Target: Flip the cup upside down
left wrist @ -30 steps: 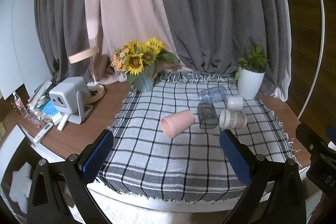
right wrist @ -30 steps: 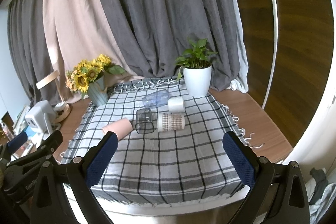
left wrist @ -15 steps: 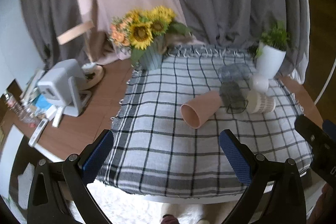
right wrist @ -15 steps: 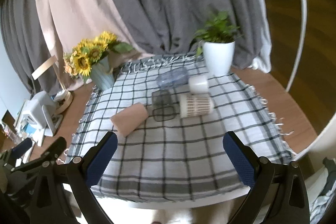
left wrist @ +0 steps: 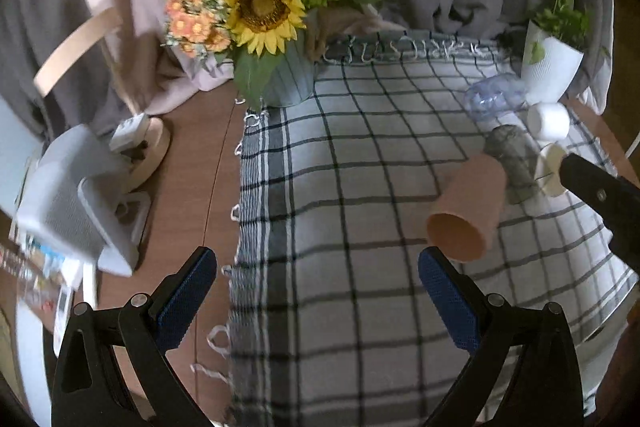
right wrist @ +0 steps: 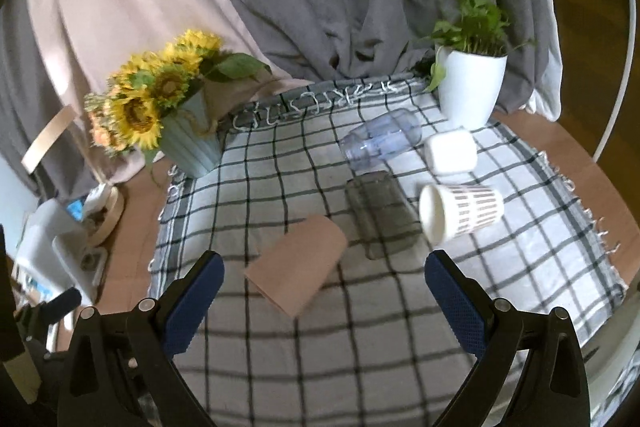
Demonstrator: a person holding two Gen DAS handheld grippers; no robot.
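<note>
Both hand-held grippers — left (left wrist: 318, 293), right (right wrist: 324, 293) — hover wide-open above the cloth (right wrist: 360, 347).

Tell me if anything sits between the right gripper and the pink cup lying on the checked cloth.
Nothing visible does. The right gripper is open just short of the pink cup, with only bare checked cloth in front. The dark clear cup lies beyond the pink one, and the patterned white cup to its right.

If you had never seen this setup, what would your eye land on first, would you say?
Probably the sunflower bouquet at the checked cloth's far left corner. Next, the cluster of cups lying on their sides mid-cloth, the pink cup nearest, with the white potted plant behind them.
</note>
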